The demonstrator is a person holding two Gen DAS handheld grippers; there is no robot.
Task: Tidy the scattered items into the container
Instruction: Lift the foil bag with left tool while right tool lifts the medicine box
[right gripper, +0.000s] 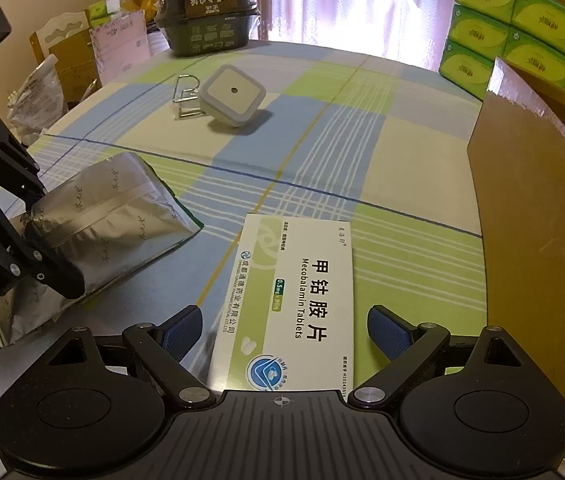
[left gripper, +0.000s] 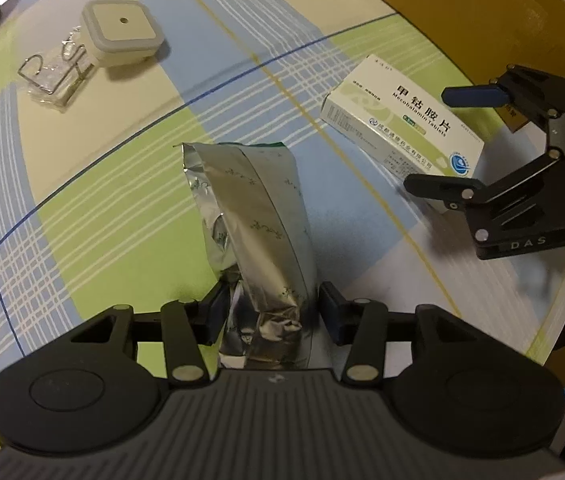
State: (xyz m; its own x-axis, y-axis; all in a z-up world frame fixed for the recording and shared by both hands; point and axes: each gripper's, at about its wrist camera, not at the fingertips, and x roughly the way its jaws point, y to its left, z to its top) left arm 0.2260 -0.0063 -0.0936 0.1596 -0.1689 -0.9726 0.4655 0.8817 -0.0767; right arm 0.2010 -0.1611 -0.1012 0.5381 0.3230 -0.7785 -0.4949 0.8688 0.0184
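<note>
A silver foil pouch (left gripper: 258, 216) lies on the checked tablecloth (left gripper: 94, 208), and my left gripper (left gripper: 274, 312) is shut on its near end. From the right wrist view the pouch (right gripper: 114, 216) looks tilted, with the left gripper (right gripper: 54, 240) clamping its raised end. A white and green medicine box (right gripper: 298, 300) lies flat between the fingers of my right gripper (right gripper: 286, 332), which is open wide and not touching it. In the left wrist view the right gripper (left gripper: 428, 140) straddles the box (left gripper: 398, 124). The brown cardboard container (right gripper: 522, 220) stands to the right.
A white square night light (right gripper: 232, 94) and a wire clip (right gripper: 186, 96) in clear wrap lie further back on the table. A dark green box (right gripper: 206, 16) stands at the far edge, green tissue packs (right gripper: 514, 28) at the back right, and bags and cartons beyond the left edge.
</note>
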